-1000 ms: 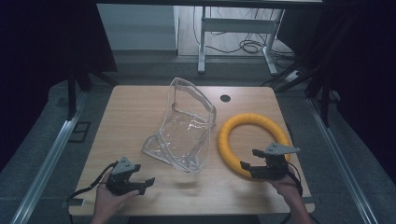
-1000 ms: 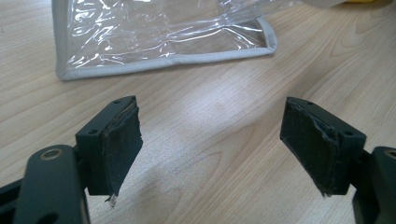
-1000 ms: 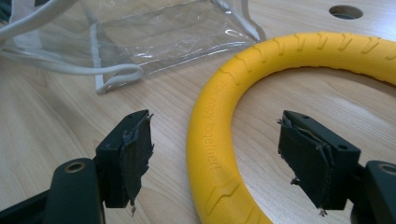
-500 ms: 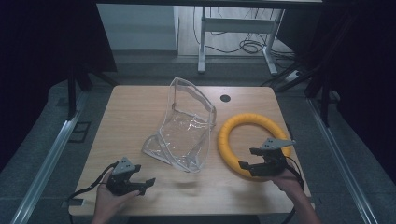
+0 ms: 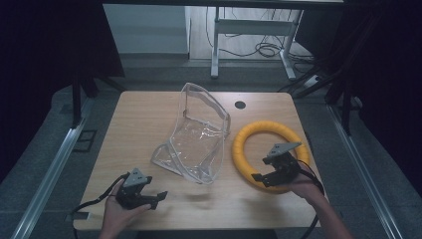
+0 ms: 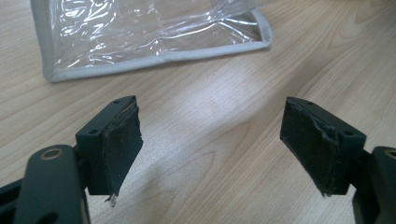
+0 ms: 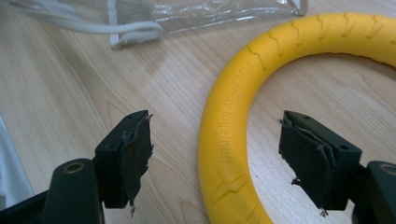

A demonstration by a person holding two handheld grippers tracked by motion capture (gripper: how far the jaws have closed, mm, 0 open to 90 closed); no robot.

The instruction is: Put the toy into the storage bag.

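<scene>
yellow ring [image 7: 261, 107] cut off at the right gripper view's top right and bottom, its near arc between the wide-open right gripper [image 7: 215, 158], left gripper [image 6: 210, 144] gaping too, clear bag [image 6: 149, 37] cropped up top

High view looks down over the table [image 5: 149, 119]; both gripper views skim it closely.

A wooden table [image 5: 149, 114] has a round black grommet [image 5: 240, 104].
</scene>
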